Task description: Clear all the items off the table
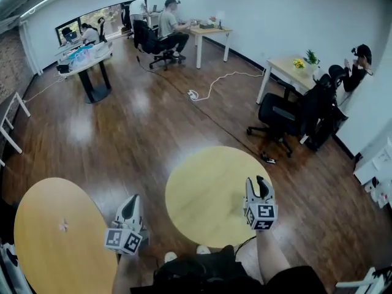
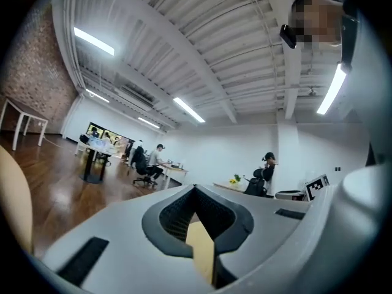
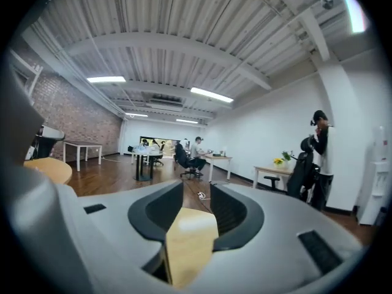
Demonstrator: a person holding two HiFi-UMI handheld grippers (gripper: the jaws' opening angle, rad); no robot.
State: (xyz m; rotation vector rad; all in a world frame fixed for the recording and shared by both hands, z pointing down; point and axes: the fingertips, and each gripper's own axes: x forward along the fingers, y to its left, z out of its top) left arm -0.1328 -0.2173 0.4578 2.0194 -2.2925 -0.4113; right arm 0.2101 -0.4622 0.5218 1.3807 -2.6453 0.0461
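Two round yellow tables stand below me in the head view. The middle table point(image 1: 205, 192) has a bare top. The left table point(image 1: 49, 237) carries one small pale item point(image 1: 63, 226). My left gripper point(image 1: 131, 202) hovers over the floor between the two tables, its tips together and nothing held. In the left gripper view the left gripper point(image 2: 195, 188) shows its jaws meeting at the tip. My right gripper point(image 1: 260, 184) hangs over the middle table's right edge. Seen in its own view, the right gripper point(image 3: 196, 187) stands open with nothing between its fingers, the table point(image 3: 187, 244) below.
Dark wooden floor surrounds both tables. A black office chair point(image 1: 283, 116) and a desk with plants point(image 1: 288, 69) stand at the right, with a person point(image 1: 358, 66) beside them. A white cable point(image 1: 220, 81) lies on the floor. More desks and seated people are at the back.
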